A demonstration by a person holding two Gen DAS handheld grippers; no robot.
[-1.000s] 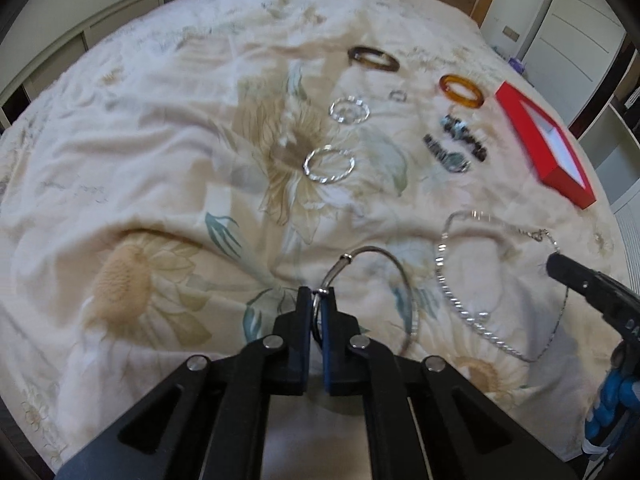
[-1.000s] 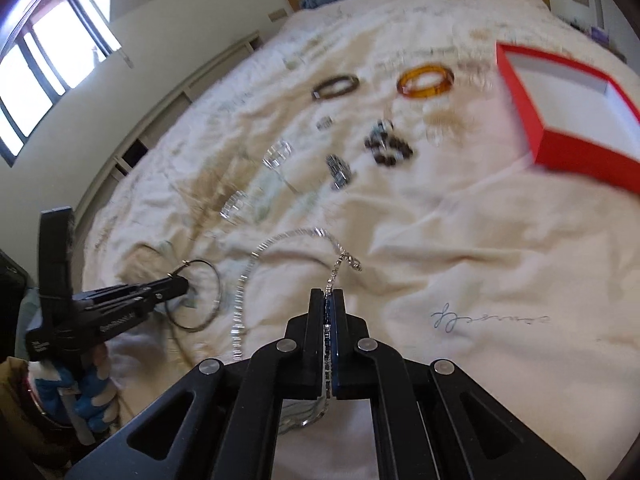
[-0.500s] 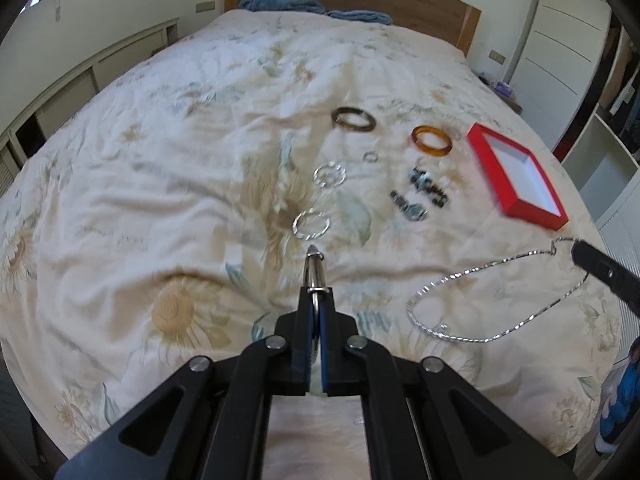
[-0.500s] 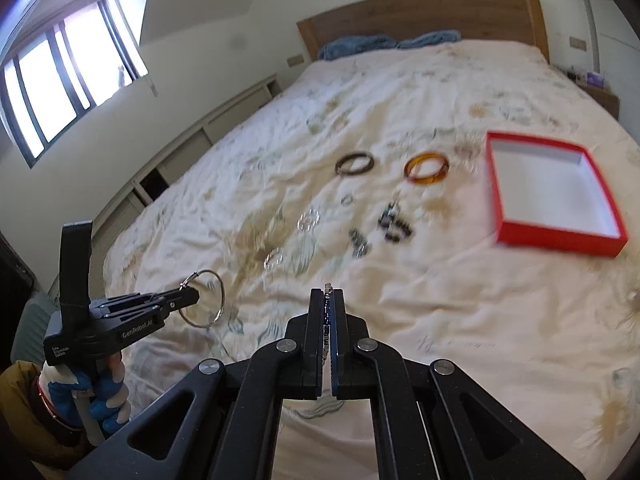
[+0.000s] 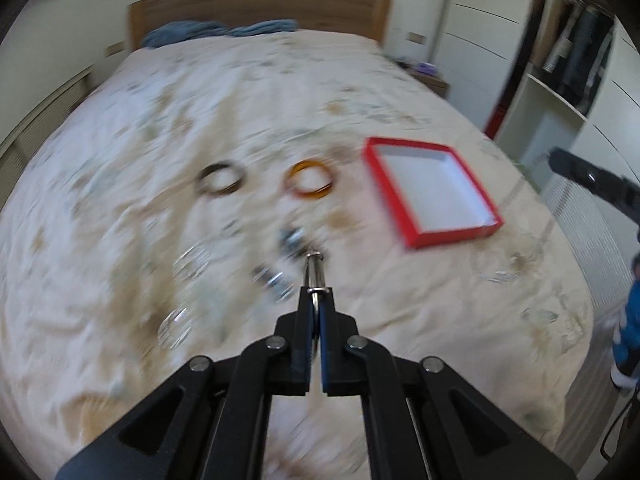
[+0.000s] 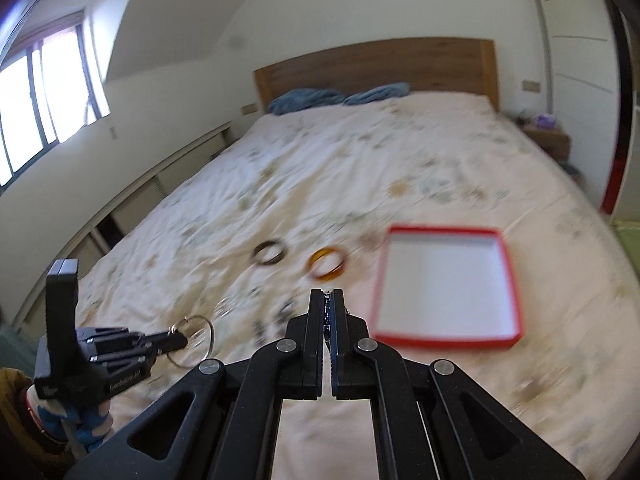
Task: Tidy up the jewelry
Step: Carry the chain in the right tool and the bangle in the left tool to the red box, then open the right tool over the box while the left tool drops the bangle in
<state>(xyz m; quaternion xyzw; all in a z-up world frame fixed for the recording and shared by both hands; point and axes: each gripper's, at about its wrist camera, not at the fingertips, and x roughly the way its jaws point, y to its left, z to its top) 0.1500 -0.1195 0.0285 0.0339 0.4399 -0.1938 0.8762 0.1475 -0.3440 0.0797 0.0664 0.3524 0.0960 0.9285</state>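
Both tongs hover above the bed: left tongs (image 5: 316, 300) clamp a thin silver hoop bangle (image 6: 196, 334), right tongs (image 6: 327, 304) clamp a silver chain (image 6: 327, 320), presumably bound for the open red box (image 6: 448, 338).

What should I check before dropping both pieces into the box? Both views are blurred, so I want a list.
1. Left tongs shut on the hoop: ok.
2. Right tongs shut on the chain: ok, though only a short bit of chain shows.
3. Red box open and empty: ok.
4. Either piece above the box: not ok, both are short of it.
5. Chain hanging free of the bangles: cannot tell, its loop is hidden.
6. Views sharp enough to aim: not ok, motion blur.
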